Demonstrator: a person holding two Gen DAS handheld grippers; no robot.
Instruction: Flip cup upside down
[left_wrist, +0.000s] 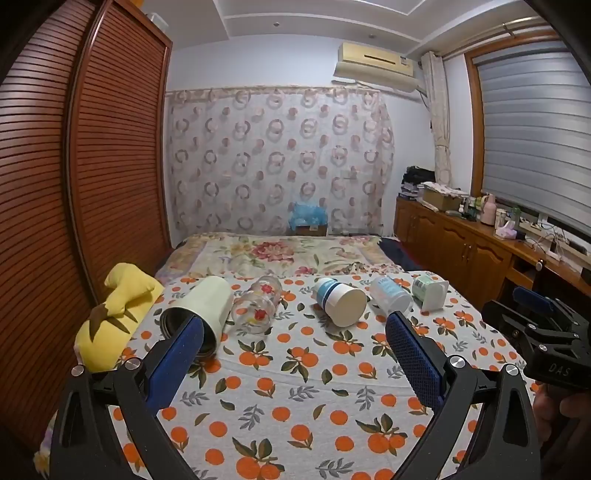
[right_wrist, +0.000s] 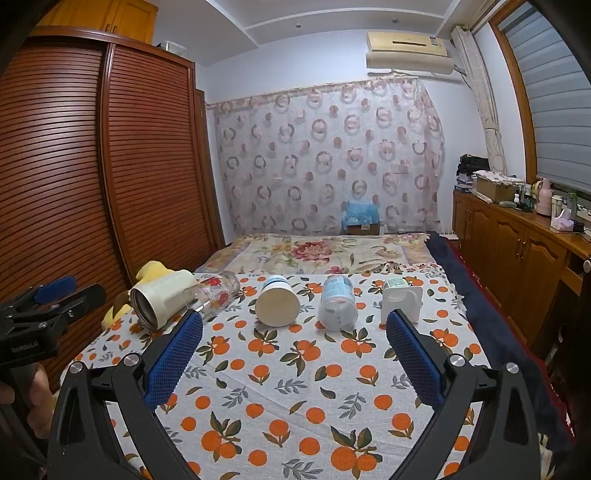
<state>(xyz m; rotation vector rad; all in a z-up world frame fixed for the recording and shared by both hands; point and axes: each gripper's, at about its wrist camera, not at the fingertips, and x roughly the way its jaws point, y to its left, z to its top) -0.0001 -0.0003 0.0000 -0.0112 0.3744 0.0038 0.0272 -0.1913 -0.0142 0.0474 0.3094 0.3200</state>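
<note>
Several cups lie on their sides in a row on the orange-print cloth (left_wrist: 295, 387). From the left: a cream cup with a dark inside (left_wrist: 201, 308) (right_wrist: 162, 299), a clear glass with red flowers (left_wrist: 258, 302) (right_wrist: 216, 290), a white cup with blue bands (left_wrist: 341, 301) (right_wrist: 277, 301), a translucent cup (left_wrist: 391, 295) (right_wrist: 338, 302) and a white square-based cup (left_wrist: 430, 291) (right_wrist: 402, 299). My left gripper (left_wrist: 295, 328) is open and empty, short of the row. My right gripper (right_wrist: 295, 328) is open and empty, also short of the row.
A yellow plush toy (left_wrist: 114, 314) lies at the cloth's left edge by the wooden wardrobe (left_wrist: 74, 184). A wooden sideboard (left_wrist: 480, 243) with clutter stands to the right. The bed (left_wrist: 288, 251) stretches beyond the cups.
</note>
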